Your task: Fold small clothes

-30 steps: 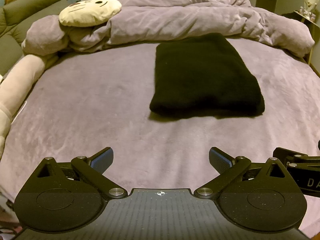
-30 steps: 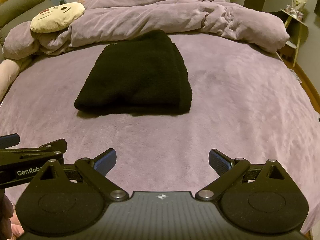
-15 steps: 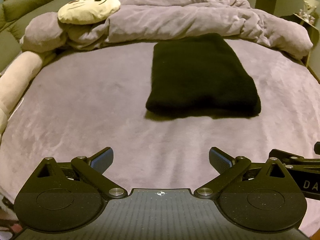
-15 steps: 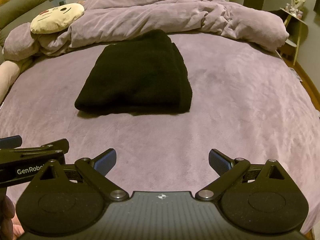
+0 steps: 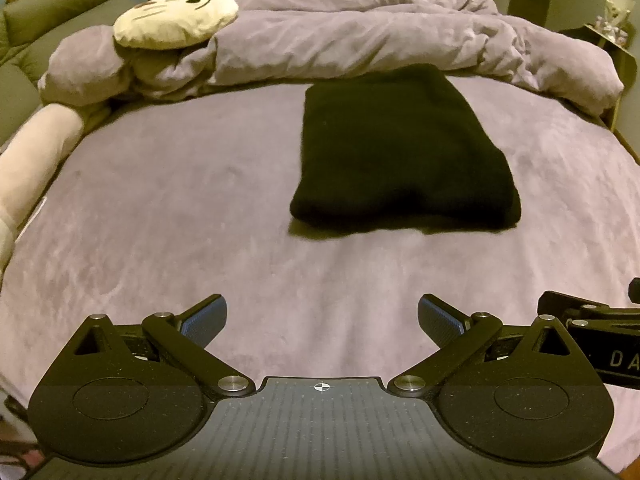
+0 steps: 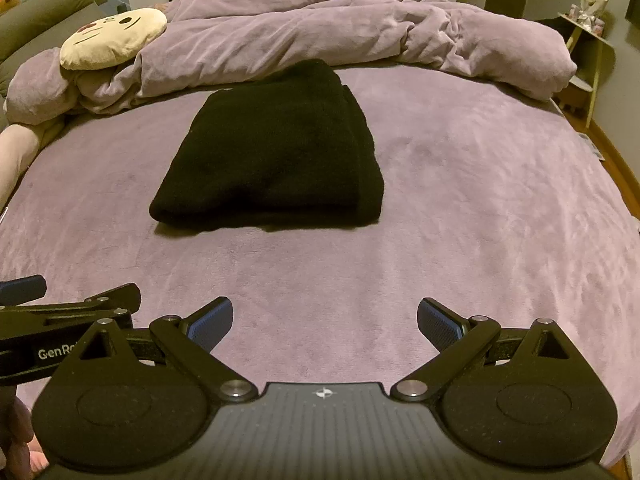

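A black garment [image 5: 404,152] lies folded into a neat thick rectangle near the middle of the bed [image 5: 168,208], on the smooth purple cover, its far end close to the rumpled purple duvet [image 5: 360,44] heaped along the bed's far edge. Its right side seems to show stacked layers, though the dark fabric hides detail. A cream cushion with a drawn face [image 5: 174,20] rests on the duvet toward the far left corner. Both grippers hang over the bed's near edge, well apart from the garment. The left gripper [image 5: 322,316] has its blue-padded fingers spread wide with nothing between them; the right gripper [image 6: 324,318] likewise, fingers wide apart and empty.
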The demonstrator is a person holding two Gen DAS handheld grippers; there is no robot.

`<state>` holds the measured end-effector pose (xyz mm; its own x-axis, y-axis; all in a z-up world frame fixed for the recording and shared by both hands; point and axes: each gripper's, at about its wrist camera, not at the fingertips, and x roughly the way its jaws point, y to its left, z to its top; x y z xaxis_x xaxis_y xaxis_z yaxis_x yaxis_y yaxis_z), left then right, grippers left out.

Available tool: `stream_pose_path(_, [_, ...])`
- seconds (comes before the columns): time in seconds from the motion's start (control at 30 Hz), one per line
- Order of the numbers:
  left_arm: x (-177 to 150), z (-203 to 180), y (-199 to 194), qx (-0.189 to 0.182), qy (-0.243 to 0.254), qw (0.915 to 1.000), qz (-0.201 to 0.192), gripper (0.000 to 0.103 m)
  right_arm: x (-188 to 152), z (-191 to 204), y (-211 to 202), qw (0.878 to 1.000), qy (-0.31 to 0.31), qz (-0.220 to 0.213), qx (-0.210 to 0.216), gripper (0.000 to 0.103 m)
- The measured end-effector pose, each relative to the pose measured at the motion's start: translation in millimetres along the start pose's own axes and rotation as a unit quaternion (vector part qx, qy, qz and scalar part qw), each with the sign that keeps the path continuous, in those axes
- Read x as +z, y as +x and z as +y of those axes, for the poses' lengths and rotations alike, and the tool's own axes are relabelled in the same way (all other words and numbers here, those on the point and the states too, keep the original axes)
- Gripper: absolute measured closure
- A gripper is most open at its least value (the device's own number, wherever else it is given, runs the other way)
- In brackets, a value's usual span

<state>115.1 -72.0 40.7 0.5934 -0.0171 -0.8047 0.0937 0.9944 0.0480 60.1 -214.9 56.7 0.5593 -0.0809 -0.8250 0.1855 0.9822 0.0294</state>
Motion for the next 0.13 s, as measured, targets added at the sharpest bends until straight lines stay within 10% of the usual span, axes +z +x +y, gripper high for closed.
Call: stream_pose_path(0.13, [-1.5, 0.3, 0.9, -0.004, 0.004, 1.0000, 0.000, 0.000, 0.0, -0.2, 0.1, 1.000, 0.001, 0.000, -0.001, 0.004])
